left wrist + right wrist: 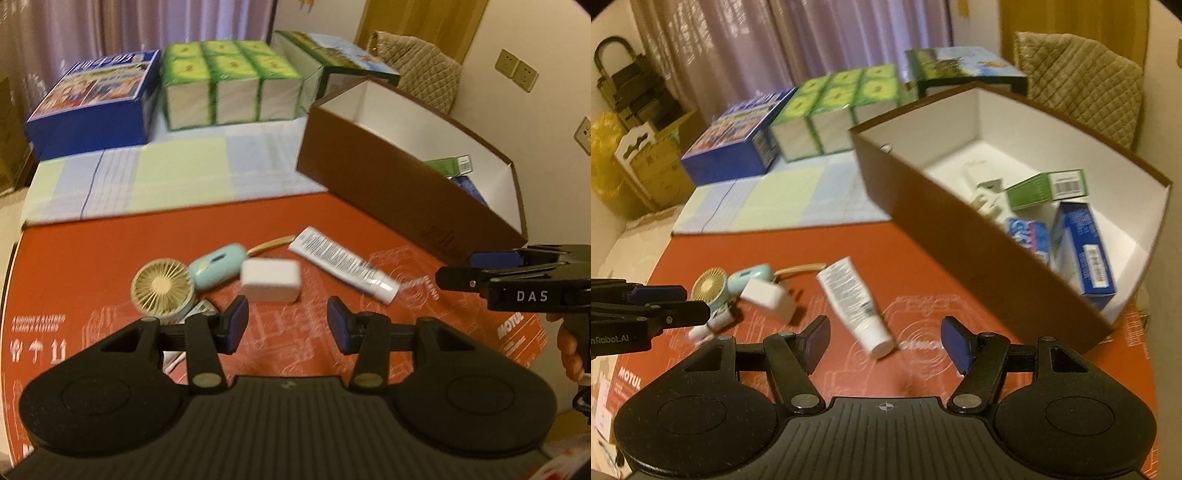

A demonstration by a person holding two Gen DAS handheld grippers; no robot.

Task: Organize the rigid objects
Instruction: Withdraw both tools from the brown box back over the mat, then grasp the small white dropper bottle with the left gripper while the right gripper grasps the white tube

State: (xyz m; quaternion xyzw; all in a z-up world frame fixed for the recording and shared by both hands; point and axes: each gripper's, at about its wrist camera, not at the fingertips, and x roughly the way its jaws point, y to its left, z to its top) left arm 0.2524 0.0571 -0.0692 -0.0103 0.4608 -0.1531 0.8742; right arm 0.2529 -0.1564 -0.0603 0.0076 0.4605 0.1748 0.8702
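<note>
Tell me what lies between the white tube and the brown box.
Nothing: only bare red mat separates the white plastic tube from the brown cardboard box, clearest in the right wrist view.

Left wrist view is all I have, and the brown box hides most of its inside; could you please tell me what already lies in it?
Observer: A blue carton leans in the brown box's near corner.
Operator: Anything beside it?
Observer: A green carton rests tilted behind it.
Operator: Is my partner gripper near the tube?
Observer: The right gripper is open, with the white tube's cap between its fingers.
</note>
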